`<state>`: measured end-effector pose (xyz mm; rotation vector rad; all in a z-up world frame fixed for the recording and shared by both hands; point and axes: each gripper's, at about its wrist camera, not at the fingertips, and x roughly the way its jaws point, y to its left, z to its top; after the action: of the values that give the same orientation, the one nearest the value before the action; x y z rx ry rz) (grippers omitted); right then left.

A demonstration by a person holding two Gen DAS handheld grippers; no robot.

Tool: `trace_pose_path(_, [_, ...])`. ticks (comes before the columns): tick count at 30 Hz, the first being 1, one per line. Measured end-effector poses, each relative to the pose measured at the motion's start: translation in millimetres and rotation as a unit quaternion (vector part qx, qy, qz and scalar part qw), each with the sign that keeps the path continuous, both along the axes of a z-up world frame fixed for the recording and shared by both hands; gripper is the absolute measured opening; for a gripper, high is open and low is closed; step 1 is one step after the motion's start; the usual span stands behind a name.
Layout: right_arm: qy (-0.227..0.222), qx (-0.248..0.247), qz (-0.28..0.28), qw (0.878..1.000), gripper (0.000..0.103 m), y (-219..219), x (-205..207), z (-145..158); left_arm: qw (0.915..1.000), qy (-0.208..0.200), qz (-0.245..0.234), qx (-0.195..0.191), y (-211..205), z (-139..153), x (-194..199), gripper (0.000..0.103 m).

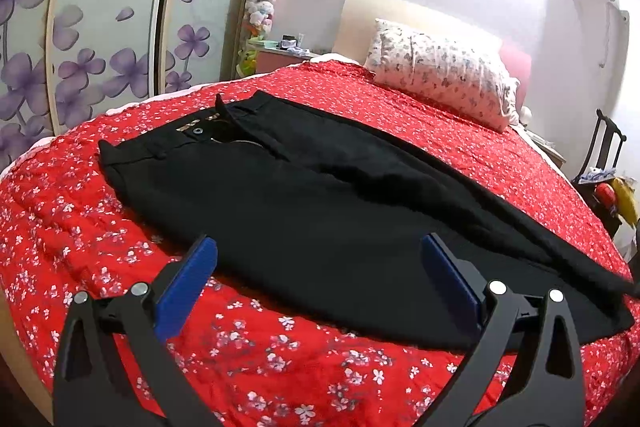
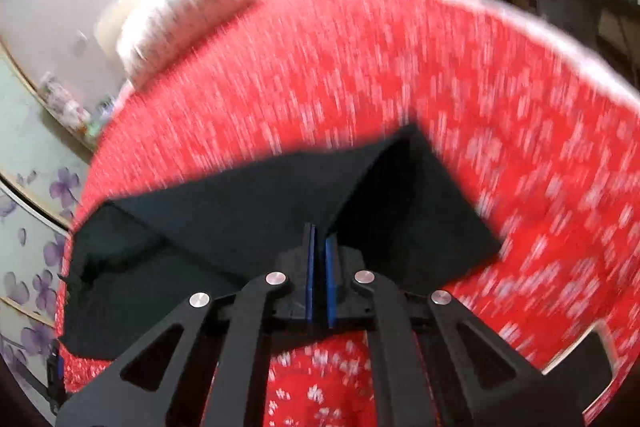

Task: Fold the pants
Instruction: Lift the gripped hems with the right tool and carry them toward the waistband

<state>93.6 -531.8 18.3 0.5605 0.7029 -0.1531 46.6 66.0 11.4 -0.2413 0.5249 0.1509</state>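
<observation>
The left gripper (image 1: 320, 259) is spread wide, its blue pads on either side of the near leg edge of the black pants (image 1: 320, 203), above the cloth and gripping nothing. The pants lie flat on the red floral bedspread (image 1: 80, 219), waistband ahead and left of this gripper, legs running to its right. The right gripper (image 2: 320, 239) is pressed together, pinching a fold of the pants (image 2: 248, 203) directly ahead of its tips; the cloth rises tent-like toward the pads. This view is motion-blurred. A pillow (image 1: 440, 71) lies beyond the pants.
</observation>
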Motion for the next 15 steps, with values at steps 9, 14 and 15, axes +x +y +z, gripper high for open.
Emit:
trace_pose_path(9, [0.101,-0.006,-0.102,0.990,0.000,-62.7,-26.4,-68.9,0.9995,-0.001,0.003,0.032,-7.6,0.7,1.8,0.101])
trace_pose_path(14, [0.036,0.099,-0.092,0.990,0.001,-58.9,-44.3,-46.9,0.9999,0.006,0.003,0.012,-2.6,-0.3,3.8,0.101])
trace_pose_path(15, [0.022,0.113,-0.079,0.990,0.007,-51.3,-42.4,-41.5,0.9999,0.010,0.002,0.009,-1.6,-0.6,5.0,0.101])
